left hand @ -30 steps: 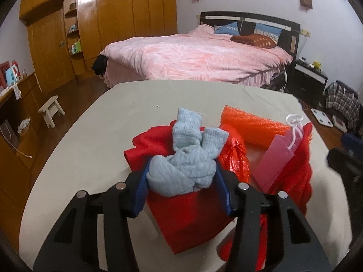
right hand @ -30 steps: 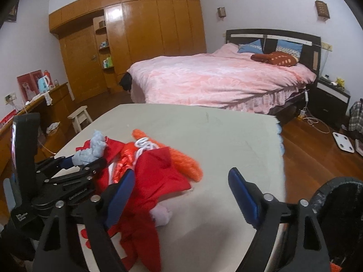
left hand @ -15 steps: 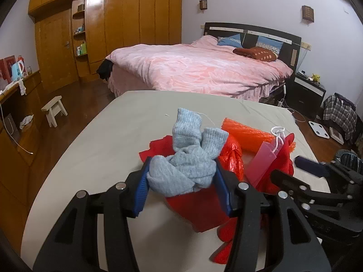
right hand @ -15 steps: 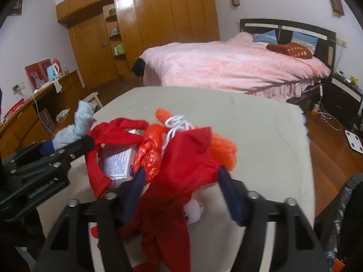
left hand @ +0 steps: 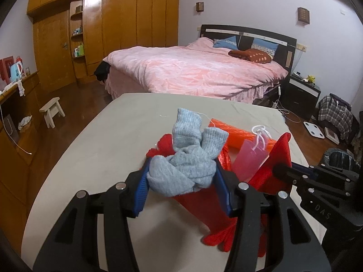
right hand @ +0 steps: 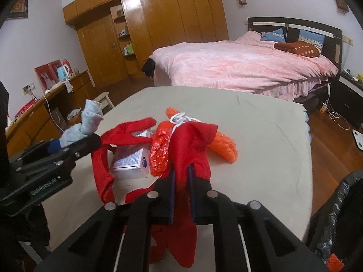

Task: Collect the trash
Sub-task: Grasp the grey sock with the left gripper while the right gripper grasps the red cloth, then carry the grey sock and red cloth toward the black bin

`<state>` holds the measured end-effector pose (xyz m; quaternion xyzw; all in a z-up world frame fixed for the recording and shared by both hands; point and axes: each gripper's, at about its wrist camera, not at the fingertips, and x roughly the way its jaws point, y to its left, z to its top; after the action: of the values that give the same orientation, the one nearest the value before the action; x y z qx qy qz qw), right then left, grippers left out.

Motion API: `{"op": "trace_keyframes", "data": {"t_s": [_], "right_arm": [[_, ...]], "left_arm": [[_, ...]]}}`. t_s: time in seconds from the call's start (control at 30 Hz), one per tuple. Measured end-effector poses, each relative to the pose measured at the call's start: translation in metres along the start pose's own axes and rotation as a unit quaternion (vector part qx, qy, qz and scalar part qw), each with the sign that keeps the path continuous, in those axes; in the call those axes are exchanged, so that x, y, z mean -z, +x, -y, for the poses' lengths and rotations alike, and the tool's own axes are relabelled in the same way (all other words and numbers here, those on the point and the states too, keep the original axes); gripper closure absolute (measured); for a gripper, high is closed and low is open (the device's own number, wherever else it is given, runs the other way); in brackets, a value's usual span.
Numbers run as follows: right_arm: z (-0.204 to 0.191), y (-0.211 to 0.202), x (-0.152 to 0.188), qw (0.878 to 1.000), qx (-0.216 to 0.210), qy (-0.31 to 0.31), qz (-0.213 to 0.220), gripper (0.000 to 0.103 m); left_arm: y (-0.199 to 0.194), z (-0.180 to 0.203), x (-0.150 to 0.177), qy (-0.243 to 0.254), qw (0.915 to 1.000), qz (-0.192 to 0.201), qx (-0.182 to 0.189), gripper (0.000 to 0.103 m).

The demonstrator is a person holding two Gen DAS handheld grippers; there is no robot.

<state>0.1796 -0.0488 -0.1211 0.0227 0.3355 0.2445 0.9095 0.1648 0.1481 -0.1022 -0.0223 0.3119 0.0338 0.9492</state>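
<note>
My left gripper (left hand: pixel 181 188) is shut on a bundle of grey knit socks (left hand: pixel 188 158) and holds it above the beige table (left hand: pixel 118 131); it also shows in the right wrist view (right hand: pixel 56 145). My right gripper (right hand: pixel 181 179) is shut on a red mesh bag (right hand: pixel 192 145), lifting its edge. On the table lie an orange bubble-wrap roll (right hand: pixel 222 145), a crumpled orange plastic bag (right hand: pixel 160 149), a white carton (right hand: pixel 133 161) and a pink tag with white string (left hand: pixel 249 156).
A black-lined trash bin (right hand: pixel 338 222) stands at the table's right edge. A pink bed (left hand: pixel 192 72) is behind the table, a wooden wardrobe (left hand: pixel 113 27) at the back, a small stool (left hand: pixel 52 111) on the left floor.
My right gripper has moved left to the pile and closed on the red mesh bag. My left gripper has risen slightly with the socks still held.
</note>
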Motion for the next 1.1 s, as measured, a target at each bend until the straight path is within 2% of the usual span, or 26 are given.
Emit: {"op": "trace_keyframes", "data": {"t_s": [0.1, 0.33, 0.6, 1.1], "right_arm": [[0.002, 0.003, 0.003, 1.0, 0.004, 0.002, -0.01, 0.089], [0.009, 0.007, 0.009, 1.0, 0.002, 0.016, -0.023, 0.089], [0.011, -0.018, 0.004, 1.0, -0.018, 0.023, 0.002, 0.094], [0.021, -0.079, -0.011, 0.999, -0.006, 0.024, 0.038, 0.094]], "left_arm": [[0.001, 0.005, 0.004, 0.003, 1.0, -0.006, 0.004, 0.053], [0.006, 0.008, 0.011, 0.006, 0.9998, -0.019, 0.007, 0.053], [0.0, 0.009, 0.012, 0.001, 0.9998, -0.017, 0.014, 0.053], [-0.039, 0.03, 0.005, 0.013, 0.9993, 0.006, 0.035, 0.053]]}}
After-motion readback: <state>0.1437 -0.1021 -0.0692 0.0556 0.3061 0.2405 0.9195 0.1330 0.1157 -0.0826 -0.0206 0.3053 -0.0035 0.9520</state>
